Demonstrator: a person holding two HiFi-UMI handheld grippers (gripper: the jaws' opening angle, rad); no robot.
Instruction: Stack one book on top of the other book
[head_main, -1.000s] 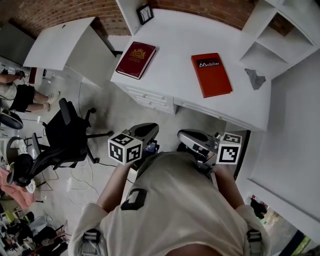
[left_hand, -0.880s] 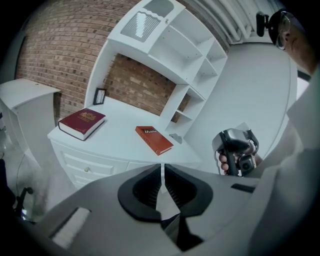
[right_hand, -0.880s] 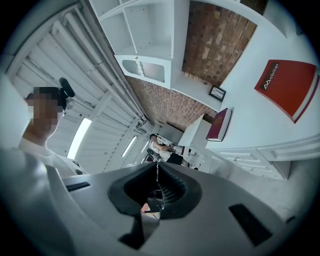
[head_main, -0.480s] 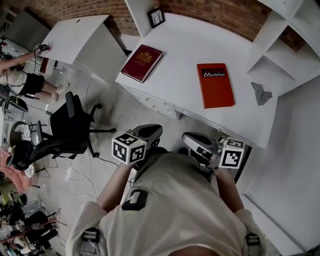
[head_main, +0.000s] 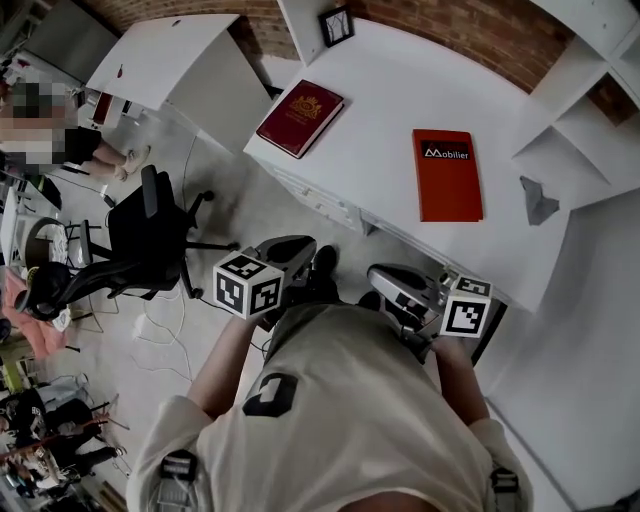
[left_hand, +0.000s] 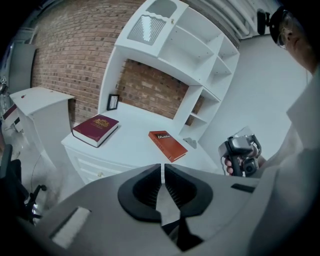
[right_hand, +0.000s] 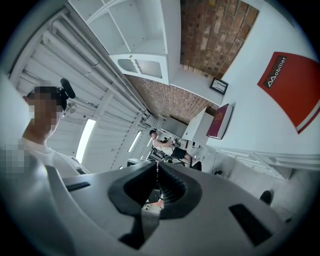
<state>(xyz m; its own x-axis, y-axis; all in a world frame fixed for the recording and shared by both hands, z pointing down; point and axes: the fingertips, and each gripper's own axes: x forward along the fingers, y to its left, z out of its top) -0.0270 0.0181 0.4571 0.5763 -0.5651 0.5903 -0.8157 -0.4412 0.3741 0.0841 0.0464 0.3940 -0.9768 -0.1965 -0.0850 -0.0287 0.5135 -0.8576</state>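
The dark red book (head_main: 300, 118) lies flat at the far left corner of the white desk (head_main: 385, 85), and the orange book (head_main: 447, 174) lies flat to its right, about mid-desk. The two are well apart, neither on the other. Compared with a second ago, both books keep the same spots on the desk top. They only sit a little further right and lower in the head view, and the small picture frame (head_main: 337, 25) at the desk's far edge shows more fully. The two grippers remain close to the person's body, short of the desk's near edge.

The left gripper (left_hand: 163, 169) is on the near side of the desk with the dark red book beyond it. In its own view the orange book shows just past its tips and the dark red one off to the left. The right gripper (right_hand: 158, 167) is held near the person's right side, rolled sideways, with the orange book beyond it and slightly to the right. Neither gripper touches a book.

Both grippers have their jaws brought together, ridged pads meeting, with nothing between them.

A black office chair (head_main: 150, 240) stands on the floor to the left of the desk.
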